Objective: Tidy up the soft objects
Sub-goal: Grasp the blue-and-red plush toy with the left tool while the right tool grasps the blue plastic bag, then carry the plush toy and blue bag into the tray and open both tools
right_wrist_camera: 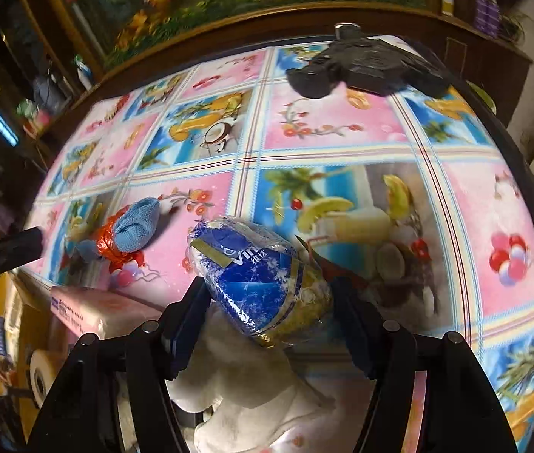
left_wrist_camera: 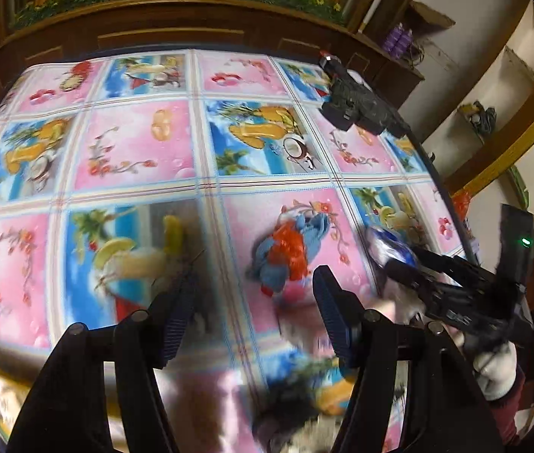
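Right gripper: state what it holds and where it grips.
The right gripper holds a blue tissue pack, its fingers on the pack's two opposite sides near the lower end. The left gripper holds nothing.

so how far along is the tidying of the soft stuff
Nothing looks sorted yet. In hand: the right hand-held gripper has the blue tissue pack between its fingers. The left hand-held gripper is open and empty. Left: the blue cloth bundle on the table, and the pink pack.

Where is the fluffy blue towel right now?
The blue towel lies on the tablecloth, wrapped with red plastic, left of the blue tissue pack in the right wrist view.
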Tool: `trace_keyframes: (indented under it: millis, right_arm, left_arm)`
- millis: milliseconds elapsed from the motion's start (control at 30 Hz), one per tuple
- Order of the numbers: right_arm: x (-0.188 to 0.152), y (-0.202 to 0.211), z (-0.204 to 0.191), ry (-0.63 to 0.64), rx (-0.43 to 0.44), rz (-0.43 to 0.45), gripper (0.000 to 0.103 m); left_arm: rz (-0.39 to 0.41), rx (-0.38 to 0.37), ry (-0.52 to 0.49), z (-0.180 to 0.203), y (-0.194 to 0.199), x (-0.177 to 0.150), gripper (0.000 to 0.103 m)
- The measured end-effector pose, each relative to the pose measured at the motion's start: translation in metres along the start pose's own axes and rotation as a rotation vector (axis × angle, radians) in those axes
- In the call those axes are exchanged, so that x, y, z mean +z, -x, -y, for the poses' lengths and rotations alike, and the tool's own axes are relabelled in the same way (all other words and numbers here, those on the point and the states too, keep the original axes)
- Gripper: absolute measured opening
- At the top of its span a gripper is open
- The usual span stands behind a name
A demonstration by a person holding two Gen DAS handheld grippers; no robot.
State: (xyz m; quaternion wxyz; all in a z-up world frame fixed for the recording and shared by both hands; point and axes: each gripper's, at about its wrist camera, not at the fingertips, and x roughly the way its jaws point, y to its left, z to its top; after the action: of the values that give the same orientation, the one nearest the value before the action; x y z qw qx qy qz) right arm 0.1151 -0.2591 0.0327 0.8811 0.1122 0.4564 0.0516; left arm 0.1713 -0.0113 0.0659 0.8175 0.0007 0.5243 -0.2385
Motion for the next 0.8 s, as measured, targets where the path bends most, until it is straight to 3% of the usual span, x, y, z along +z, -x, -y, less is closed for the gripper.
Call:
trace_keyframes:
  millis: [267, 333, 500, 533, 567, 600, 800]
  right_arm:
    - [-0.003, 0.002, 0.025, -0.051, 0.087, 0.01, 0.066]
    - [-0.004, 0.005, 0.028, -0.046, 0.089, 0.01, 0.066]
    - [-0.005, 0.009, 0.026, -0.031, 0.072, 0.011, 0.067]
    - [-0.006, 0.009, 0.025, -0.028, 0.068, 0.012, 0.067]
    - [-0.006, 0.009, 0.023, -0.024, 0.062, 0.013, 0.067]
    - [-0.006, 0.009, 0.022, -0.022, 0.057, 0.013, 0.066]
    - [-0.006, 0.012, 0.025, -0.044, 0.059, 0.021, 0.063]
  left_arm:
    - [-0.124, 0.027, -0.096, 0.025, -0.065, 0.015, 0.061]
    - [-0.109, 0.051, -0.121, 0.032, -0.063, 0.019, 0.063]
    - [-0.166, 0.148, -0.212, 0.048, -0.074, 0.016, 0.063]
    - [-0.171, 0.176, -0.234, 0.051, -0.075, 0.014, 0.061]
    - [-0.164, 0.165, -0.239, 0.052, -0.073, 0.013, 0.04]
    - [-0.162, 0.148, -0.239, 0.053, -0.07, 0.012, 0.032]
    - [-0.064, 0.109, -0.136, 0.034, -0.032, 0.01, 0.032]
